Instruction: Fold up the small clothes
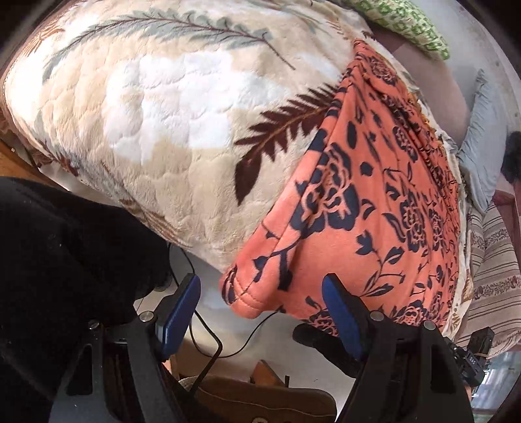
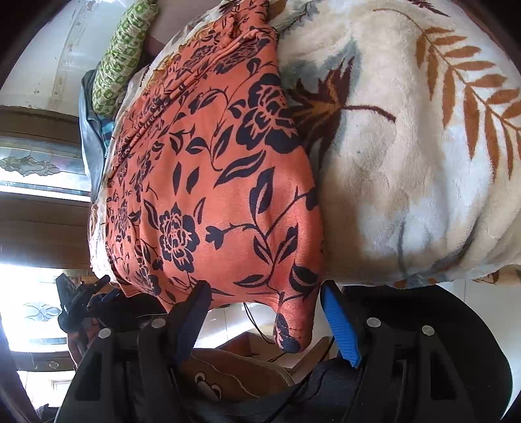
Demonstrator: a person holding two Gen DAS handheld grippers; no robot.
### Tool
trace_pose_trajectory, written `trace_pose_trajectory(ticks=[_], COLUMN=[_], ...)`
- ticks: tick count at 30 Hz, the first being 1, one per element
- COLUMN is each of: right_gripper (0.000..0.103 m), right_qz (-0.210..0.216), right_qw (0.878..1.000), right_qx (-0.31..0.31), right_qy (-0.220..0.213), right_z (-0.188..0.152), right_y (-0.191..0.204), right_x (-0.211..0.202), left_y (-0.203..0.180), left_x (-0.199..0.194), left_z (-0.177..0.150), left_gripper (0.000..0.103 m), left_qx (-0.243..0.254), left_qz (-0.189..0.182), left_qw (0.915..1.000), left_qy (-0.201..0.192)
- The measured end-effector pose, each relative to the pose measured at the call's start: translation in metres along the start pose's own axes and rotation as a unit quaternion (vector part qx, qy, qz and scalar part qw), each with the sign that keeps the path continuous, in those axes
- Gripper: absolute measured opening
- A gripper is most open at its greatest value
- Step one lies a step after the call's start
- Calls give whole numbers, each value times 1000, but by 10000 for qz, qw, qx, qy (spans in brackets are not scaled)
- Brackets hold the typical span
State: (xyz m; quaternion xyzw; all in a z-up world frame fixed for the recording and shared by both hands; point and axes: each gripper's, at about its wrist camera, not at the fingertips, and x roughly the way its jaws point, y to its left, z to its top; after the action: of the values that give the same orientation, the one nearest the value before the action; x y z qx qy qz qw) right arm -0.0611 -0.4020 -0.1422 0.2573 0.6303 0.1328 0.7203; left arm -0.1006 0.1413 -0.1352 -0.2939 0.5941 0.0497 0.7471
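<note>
An orange garment with a dark blue flower print (image 1: 368, 211) lies spread on a cream leaf-patterned blanket (image 1: 146, 107); its near hem hangs over the bed edge. My left gripper (image 1: 260, 312) is open, its blue-padded jaws wide apart just below one hem corner, holding nothing. In the right wrist view the garment (image 2: 211, 182) fills the middle, with a corner dangling between the jaws of my right gripper (image 2: 267, 319), which is open and empty. The blanket (image 2: 407, 162) lies to the right there.
A green patterned cloth (image 1: 400, 22) lies at the far end of the bed. A striped cushion (image 1: 495, 260) is at the right. Cables (image 1: 208, 341) and brown slippers (image 2: 234, 374) are on the floor below. The other gripper (image 2: 78, 302) shows at the left.
</note>
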Motion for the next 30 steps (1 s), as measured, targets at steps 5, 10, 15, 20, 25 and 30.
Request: trace_pose_trajectory(ticks=[5,10,15,20,25,30], right_gripper=[70,26,17,16,15,15], right_qz=[-26,-89,129,829,1375,1234], right_qw=[10000,9999,9999,9950,9839,9853], right_qx=[-1,8,27,199,403,453], right_qy=[-27,91,-67,-518,-1067,-1087], right_z=[0,-1,-4,-1,3,4], right_y=[-1,1,2,1,-1,-12], right_x=[2,8,0,-29,-62,-71], left_y=[-13,-12,-10,-20,-38,-41], left_x=[19,27,-2,-56,-86,-83], left_z=[-3,-6,-7,5,14,11], left_gripper=[70,8,7,7,7,8], left_qx=[423,319,305,514,960,1175], left_qz=[476,113,-275,-994,-1178,-1016], left_qw=[9980,9986,9989,9931,9855,9850], left_qy=[33,401,231,-353,-762,-747])
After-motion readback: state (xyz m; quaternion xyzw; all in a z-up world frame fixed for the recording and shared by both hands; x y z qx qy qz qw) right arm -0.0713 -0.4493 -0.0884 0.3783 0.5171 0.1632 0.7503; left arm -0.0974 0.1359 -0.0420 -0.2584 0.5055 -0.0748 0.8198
